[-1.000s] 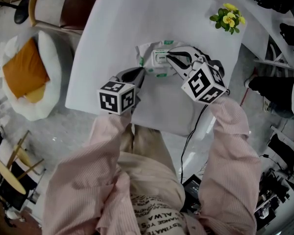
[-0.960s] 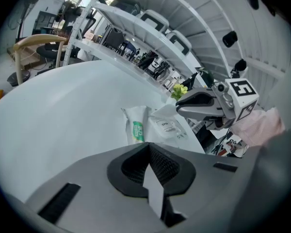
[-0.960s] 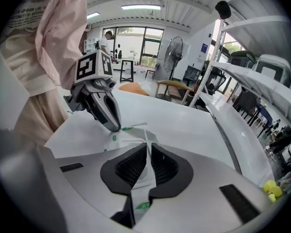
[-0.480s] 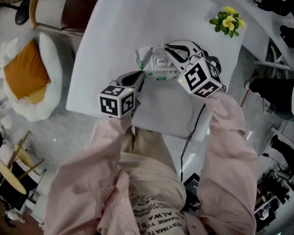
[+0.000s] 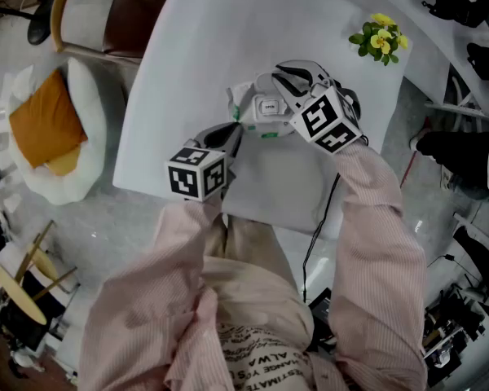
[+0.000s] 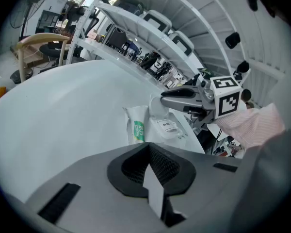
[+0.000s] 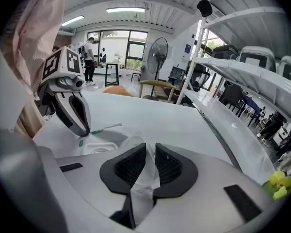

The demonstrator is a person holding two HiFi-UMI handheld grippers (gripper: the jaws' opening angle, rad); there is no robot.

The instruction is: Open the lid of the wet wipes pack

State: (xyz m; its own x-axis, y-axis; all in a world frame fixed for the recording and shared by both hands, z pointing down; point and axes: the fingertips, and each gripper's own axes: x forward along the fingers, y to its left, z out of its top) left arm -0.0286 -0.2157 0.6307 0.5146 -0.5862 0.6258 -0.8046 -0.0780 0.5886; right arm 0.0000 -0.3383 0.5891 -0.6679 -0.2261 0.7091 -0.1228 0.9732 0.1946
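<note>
While one wet wipes pack [image 5: 257, 108] lies on the white worktop [image 5: 196, 47], two grippers hold it. The left gripper [image 5: 235, 126] clamps its end seam. The right gripper [image 5: 280, 75], farther across than a second ago, jaws narrow and just easing apart, pinches wrapper beside the lid [image 5: 269, 105], seemingly marked "OPEN".

Crinkly glossy plastic wipes pack [image 5: 257, 108], smooth white table [image 5: 204, 47]

Right gripper [image 5: 281, 76] jaws wider, round pack [image 5: 253, 104]
</note>
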